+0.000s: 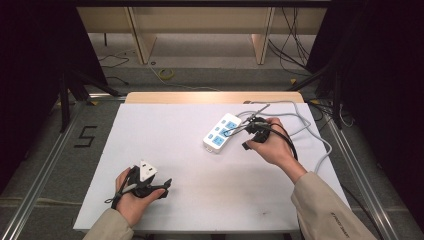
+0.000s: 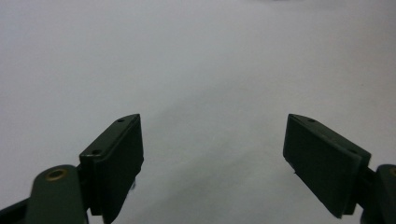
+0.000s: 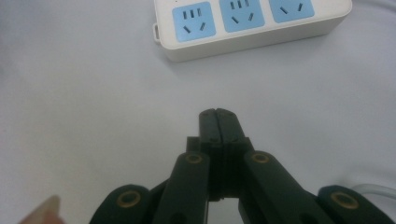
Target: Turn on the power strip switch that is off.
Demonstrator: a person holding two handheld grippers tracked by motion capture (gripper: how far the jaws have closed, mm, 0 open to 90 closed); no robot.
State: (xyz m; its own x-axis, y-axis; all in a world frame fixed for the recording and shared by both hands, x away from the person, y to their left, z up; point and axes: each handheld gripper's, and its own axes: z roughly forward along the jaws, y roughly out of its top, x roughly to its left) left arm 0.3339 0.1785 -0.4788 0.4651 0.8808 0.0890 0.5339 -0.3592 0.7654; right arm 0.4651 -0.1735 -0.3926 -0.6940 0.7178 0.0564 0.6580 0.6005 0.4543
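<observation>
Left gripper [image 1: 165, 184] sat in the person's left hand [image 1: 132, 197] near the table's [image 1: 165, 130] front edge, its jaws spread wide with nothing between them. In the left gripper view the two pads [image 2: 116, 161] stood far apart over bare grey tabletop, both cut off by the bottom edge of the frame. From above, a white block on top of that gripper hid much of its body, and the jaw tips were small and dark — hard to separate from the fingers around them.

Further right lay the power strip [image 1: 220, 132], white with blue socket faces, flat on the table toward its right side and turned at a slant. In the right gripper view [image 3: 252, 23] its far end ran out of the top of the frame, so the socket count could not be told there. Its grey cable [image 1: 310, 127] looped off to the right and over the table's edge.

Right gripper [image 3: 218, 116] was closed, pads pressed flat together and holding nothing, with bare tabletop between its tip and the strip. From above, the right hand [image 1: 272, 142] covered most of that gripper, and whether the thin parts reaching toward the strip touched it — I could not tell.
</observation>
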